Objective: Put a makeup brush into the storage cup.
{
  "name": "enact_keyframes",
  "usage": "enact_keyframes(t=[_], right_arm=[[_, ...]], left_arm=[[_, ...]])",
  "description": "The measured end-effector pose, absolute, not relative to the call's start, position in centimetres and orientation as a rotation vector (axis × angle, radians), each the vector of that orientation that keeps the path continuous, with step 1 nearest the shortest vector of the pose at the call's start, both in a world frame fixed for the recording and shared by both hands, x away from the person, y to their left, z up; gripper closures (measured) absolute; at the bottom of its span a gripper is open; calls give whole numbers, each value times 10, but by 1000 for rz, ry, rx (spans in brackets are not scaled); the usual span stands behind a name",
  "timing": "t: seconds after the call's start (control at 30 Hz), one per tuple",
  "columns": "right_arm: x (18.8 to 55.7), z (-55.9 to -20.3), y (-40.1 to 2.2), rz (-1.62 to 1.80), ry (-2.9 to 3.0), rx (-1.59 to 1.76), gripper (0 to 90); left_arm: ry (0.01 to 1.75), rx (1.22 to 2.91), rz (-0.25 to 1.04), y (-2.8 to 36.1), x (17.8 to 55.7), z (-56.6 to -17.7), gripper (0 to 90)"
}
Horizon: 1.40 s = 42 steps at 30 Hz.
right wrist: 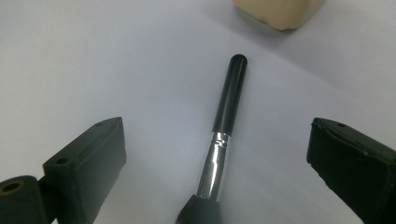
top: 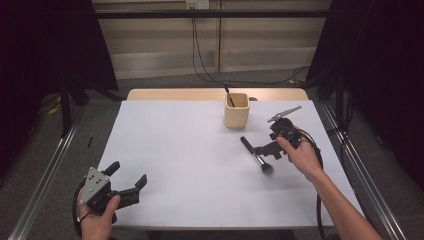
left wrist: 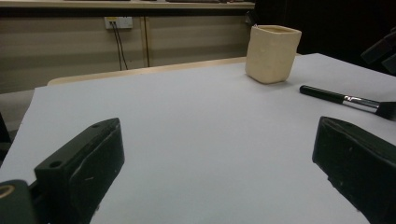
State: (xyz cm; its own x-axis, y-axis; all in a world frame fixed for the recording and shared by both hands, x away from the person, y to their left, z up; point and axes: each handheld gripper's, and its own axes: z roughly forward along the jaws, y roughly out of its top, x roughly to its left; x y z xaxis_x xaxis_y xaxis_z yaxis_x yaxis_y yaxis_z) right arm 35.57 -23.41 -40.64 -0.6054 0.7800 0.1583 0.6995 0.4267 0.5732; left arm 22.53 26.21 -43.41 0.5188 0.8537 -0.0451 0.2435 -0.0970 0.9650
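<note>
High view: the white counter carries a cream cup near its far edge, which serves as landmark; a dark-handled tool stands inside it. Well away from the cup, at the near left corner, the left tongs rest in a hand, jaws spread wide and empty. Just near and right of the cup, the right tongs gape wide over a makeup brush, straddling its metal ferrule without touching. The brush lies flat, handle end pointing toward the cup.

One makeup brush lies flat, one cup (holding one dark stick), two tools.
</note>
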Motion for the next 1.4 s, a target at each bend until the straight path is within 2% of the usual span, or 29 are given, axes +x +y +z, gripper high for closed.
enact_keyframes(t=[0.7,1.03,1.17,1.23,1.3,1.4], right_arm=[[386,-420,-207,415,2847,1423,63],[393,-431,-206,360,2887,1456,36],[394,-437,-206,326,2897,1471,84],[394,-440,-206,325,2907,1464,172],[394,-442,-204,309,2914,1490,204],[392,-444,-201,294,2895,1451,302]], left_arm=[[946,1626,670,262,225,-433,23],[946,1628,664,261,225,-434,23],[945,1629,664,261,225,-434,23],[946,1627,661,261,225,-434,23],[946,1627,661,261,225,-434,23],[946,1627,660,261,226,-434,23]])
